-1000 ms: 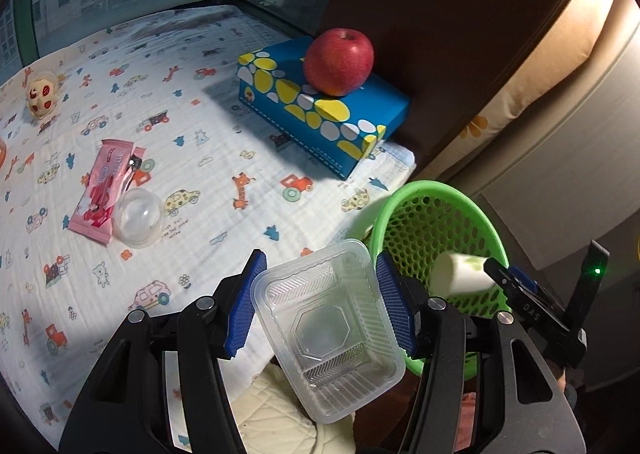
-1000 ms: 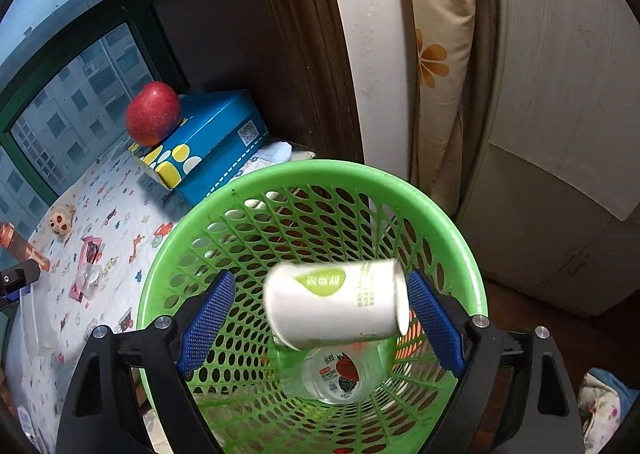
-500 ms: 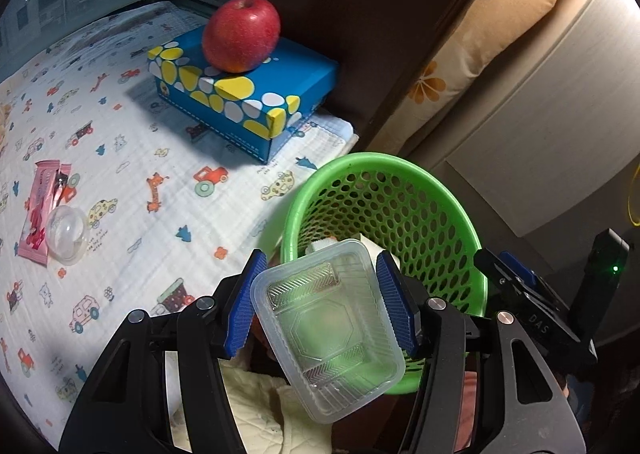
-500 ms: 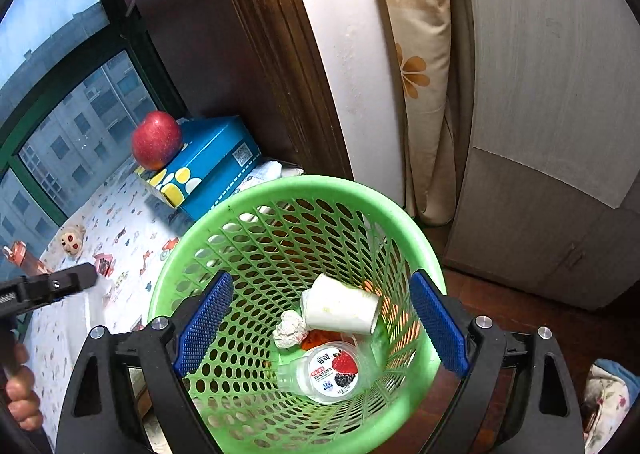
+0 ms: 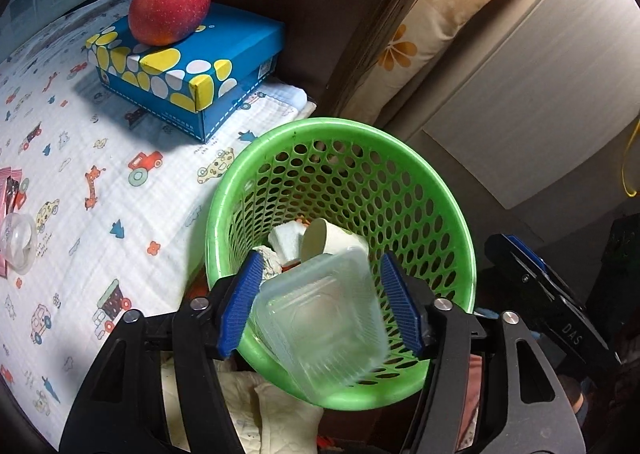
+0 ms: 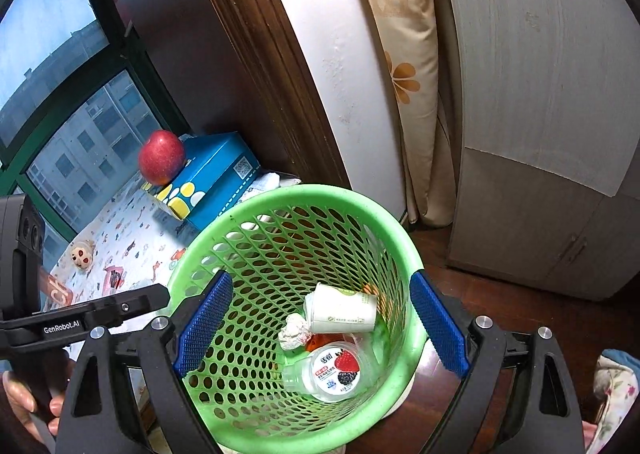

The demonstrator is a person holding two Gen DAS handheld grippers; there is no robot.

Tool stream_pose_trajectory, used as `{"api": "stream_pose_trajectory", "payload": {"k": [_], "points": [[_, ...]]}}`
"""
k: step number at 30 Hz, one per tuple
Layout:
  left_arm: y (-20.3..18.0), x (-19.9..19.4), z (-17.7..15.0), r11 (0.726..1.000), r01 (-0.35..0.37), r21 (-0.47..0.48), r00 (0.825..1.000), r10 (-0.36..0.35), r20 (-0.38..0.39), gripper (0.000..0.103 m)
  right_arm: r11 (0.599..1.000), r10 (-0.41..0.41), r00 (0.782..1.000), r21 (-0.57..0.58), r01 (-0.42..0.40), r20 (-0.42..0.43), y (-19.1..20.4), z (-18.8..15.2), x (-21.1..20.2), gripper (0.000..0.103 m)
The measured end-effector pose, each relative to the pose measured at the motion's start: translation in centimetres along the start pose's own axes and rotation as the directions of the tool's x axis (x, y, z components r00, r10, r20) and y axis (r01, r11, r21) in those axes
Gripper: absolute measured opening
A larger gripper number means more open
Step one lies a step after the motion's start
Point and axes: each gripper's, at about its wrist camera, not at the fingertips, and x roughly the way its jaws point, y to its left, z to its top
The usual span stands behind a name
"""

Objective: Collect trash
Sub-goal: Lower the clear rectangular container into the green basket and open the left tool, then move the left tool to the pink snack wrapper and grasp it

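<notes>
The left gripper (image 5: 322, 302), its jaws just opening, lets the clear tray (image 5: 320, 322) drop over the green basket (image 5: 440, 206); the right gripper (image 6: 320, 330) hangs wide, empty.

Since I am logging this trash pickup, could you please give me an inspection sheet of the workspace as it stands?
Surface: cartoon-print cloth, lit, with the basket at its edge.
Job's things: green basket holds a paper cup, a crumpled wad and a fruit yogurt cup; a clear plastic tray, blurred, sits between the open pads over the basket.
Clutter: red apple on a blue box; clear capsule on a pink wrapper; small doll head.
Grippers: left claw has just been opening, tray between its pads; right claw open and empty.
Cables: yellow cord at the right edge.
Surroundings: window, floral curtain, grey cabinet.
</notes>
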Motion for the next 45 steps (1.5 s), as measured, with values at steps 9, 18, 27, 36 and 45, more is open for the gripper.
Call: {"api": "stream_pose_trajectory", "payload": {"k": [9,18,27,36,45], "points": [[1.0,-0.9,-0.4,0.999,-0.035,0.013,0.999,0.034,0.028,0.070,1.000,0.016,1.000,0.013,-0.016,-0.003,0.1,-0.3,-0.1,0.087],[5.8,-3.9,-1.3,0.987,-0.160,-0.026,0.984,0.161,0.072,0.070,0.999,0.050,0.999,-0.020,-0.050,-0.016,2.7,-0.7,0.2,0.087],[13.0,-6.6,-1.7,0.950,-0.287,-0.122,0.949,0.299,0.099,0.070,0.990,0.109,0.993,-0.083,-0.113,-0.048,7.2,-1.1,1.4,0.087],[22.1,-8.8,-0.1,0.895,-0.385,-0.227,0.909,0.411,0.076,0.070,0.973,0.174,0.980,-0.140,-0.186,-0.096,12.1,-1.8,2.9,0.087],[29.5,-7.5,1.7,0.870,-0.417,-0.262,0.902,0.431,-0.004,0.081,0.951,0.218,0.964,-0.186,-0.245,-0.155,16.5,-2.7,4.6,0.087]]}}
